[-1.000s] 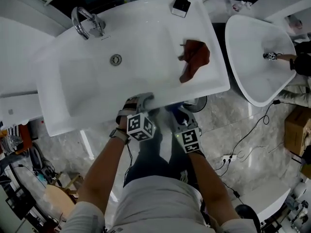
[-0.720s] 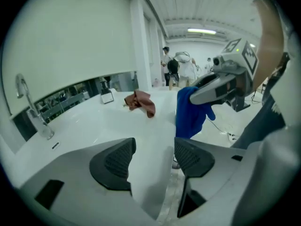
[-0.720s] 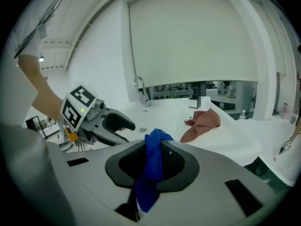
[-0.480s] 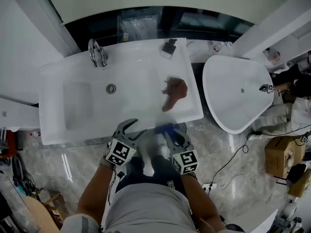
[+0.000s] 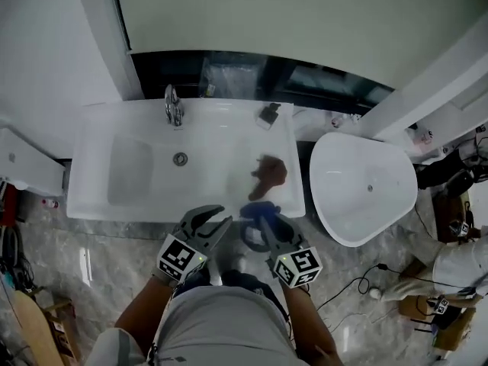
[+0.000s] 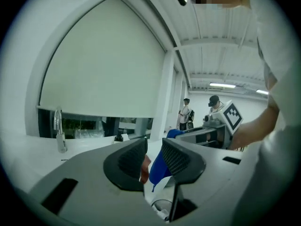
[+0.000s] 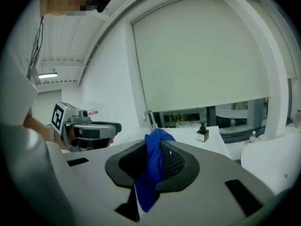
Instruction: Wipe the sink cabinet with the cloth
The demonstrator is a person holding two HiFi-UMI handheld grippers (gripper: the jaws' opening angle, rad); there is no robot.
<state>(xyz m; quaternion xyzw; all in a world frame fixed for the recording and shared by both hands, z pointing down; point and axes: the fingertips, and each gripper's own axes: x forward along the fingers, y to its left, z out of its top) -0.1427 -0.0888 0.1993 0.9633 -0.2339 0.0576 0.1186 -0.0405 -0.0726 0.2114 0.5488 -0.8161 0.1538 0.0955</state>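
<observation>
A white sink cabinet with a basin and chrome faucet fills the middle of the head view. My right gripper hovers at its front edge, shut on a blue cloth; in the right gripper view the blue cloth is bunched between the pads and hangs below them. My left gripper is beside it on the left. Its jaws have just been closing and still stand apart in the left gripper view, with nothing between them. A brown cloth lies on the countertop to the right of the basin.
A small black object stands at the back right of the counter. A separate white basin sits to the right. Cables and boxes lie on the marble floor. Two people stand far off in the room.
Both grippers have risen from below the sink's front edge to counter level, the blue cloth going up with the right one. The left jaws have narrowed. The sink now looks smaller and farther below.
</observation>
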